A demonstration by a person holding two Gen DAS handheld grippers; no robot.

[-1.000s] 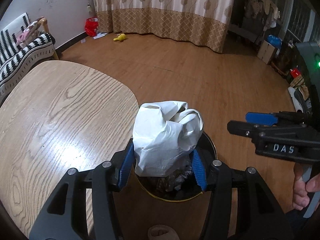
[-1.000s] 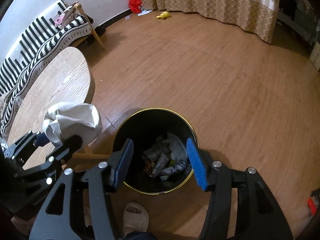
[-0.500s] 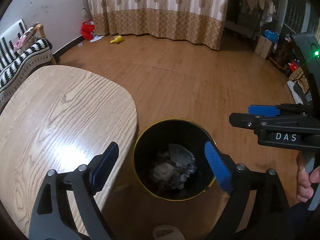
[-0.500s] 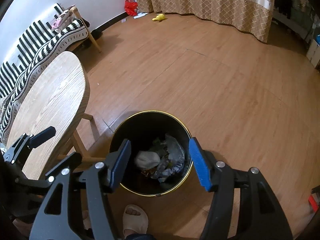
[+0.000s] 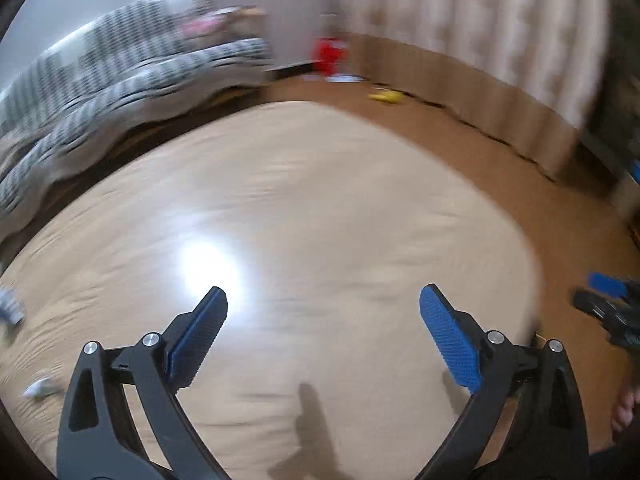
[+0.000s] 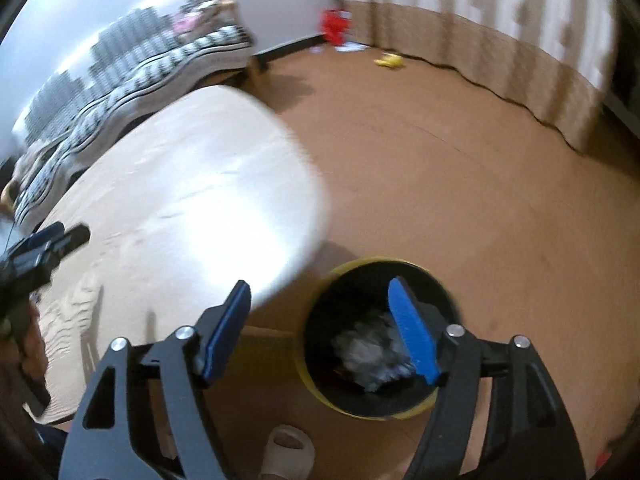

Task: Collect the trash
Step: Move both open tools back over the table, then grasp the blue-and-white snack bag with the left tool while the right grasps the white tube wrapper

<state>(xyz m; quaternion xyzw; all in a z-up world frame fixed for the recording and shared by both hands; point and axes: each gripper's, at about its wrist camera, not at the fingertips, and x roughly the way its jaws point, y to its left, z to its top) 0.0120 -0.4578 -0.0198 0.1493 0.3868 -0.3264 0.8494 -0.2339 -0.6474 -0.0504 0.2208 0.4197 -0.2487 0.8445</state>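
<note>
Opening tools – bare table edge beside bin.

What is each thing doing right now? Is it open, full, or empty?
Left gripper: jaws opening, nothing between them.
Right gripper: jaws opening, holding nothing.
Round black bin with yellow rim: upright on the floor, crumpled trash inside.
Light wooden table: two small blurry scraps at its left edge.

My left tool and right tool share black frames, silver screws and ribbed blue pads; a pale slipper sits below.
</note>
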